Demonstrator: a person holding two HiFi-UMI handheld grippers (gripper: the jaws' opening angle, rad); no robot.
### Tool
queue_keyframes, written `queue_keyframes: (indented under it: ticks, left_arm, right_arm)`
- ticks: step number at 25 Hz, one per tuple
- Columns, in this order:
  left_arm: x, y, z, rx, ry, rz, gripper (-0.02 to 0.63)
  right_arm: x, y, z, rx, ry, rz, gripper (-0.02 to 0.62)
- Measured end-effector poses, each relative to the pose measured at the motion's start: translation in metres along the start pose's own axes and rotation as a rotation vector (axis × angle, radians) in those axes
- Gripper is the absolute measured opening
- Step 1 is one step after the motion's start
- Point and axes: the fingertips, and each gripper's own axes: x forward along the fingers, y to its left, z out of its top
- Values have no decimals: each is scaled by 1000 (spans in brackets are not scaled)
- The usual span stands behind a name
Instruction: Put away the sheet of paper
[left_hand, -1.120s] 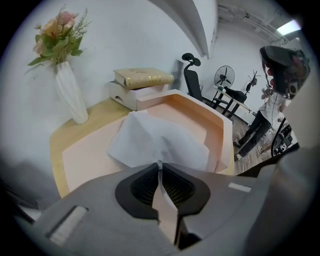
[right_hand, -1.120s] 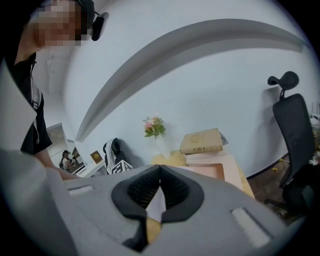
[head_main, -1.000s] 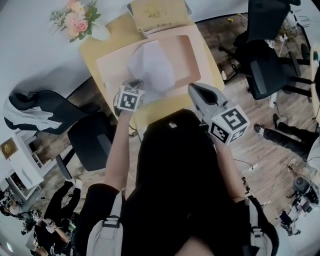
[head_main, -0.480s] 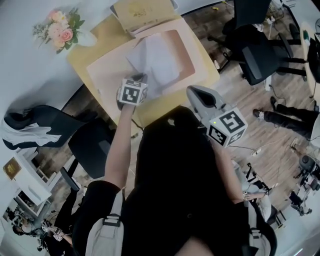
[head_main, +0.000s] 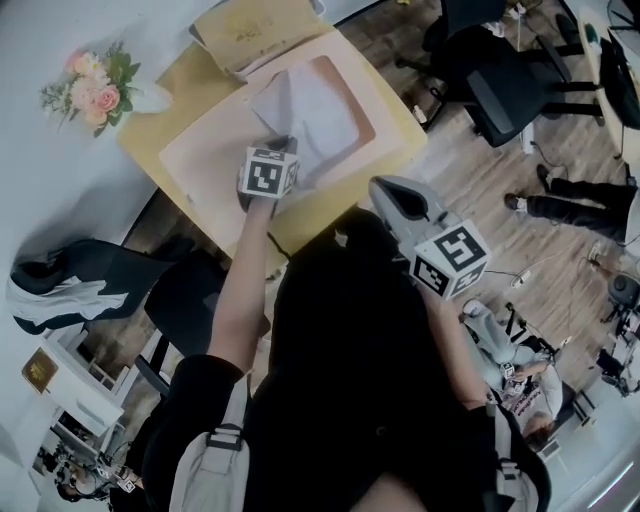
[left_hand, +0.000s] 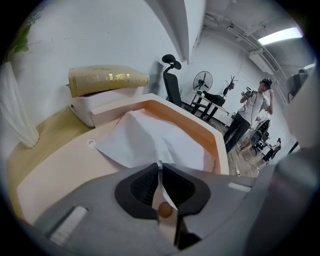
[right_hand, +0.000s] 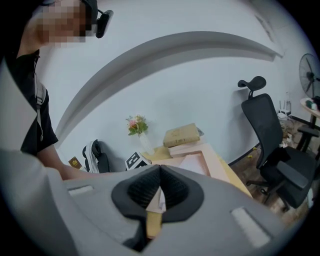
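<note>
While the wooden table (head_main: 340, 195) is filling the upper middle of the head view, a tan book (head_main: 255, 28) is lying at its top edge, flowers (head_main: 88, 88) are standing at the upper left, and a black office chair (head_main: 505, 90) is sitting at the upper right. Another dark chair (head_main: 190, 295) is waiting at the left, just below the table. A pink tray (head_main: 200, 160) is covering most of the tabletop. In the left gripper view, the book is resting on a white box (left_hand: 95, 106), and a person (left_hand: 252, 107) is standing at the far right.

The sheet of paper (left_hand: 150, 142) is lying rumpled inside the tray, toward its right side. The left claw (left_hand: 159, 167) is pinching its near edge, jaws closed on a thin fold. The right claw (right_hand: 159, 170) is hovering at the table's lower right edge, apart from the paper, jaws pressed together on nothing.
</note>
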Motion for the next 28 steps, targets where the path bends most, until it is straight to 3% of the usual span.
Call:
queue_keyframes:
  ticks: [7,16,18,28]
  left_arm:
    - [15,-12,11,5,-9,-34,34]
    - [18,-19,16,37,-25,-70,39]
    - [19,-20,16,46,-21,-71,96]
    - [12,-22,19,50,-24,-37,103]
  right_arm:
    - [-10,-7,-5,21,-3,-51,3]
    - [-7,-2,-3,24,-4,-51,2]
    - [-7,-3,-3,26,-3,-52,2]
    - [-14,-10,3,13,-28,-25,2]
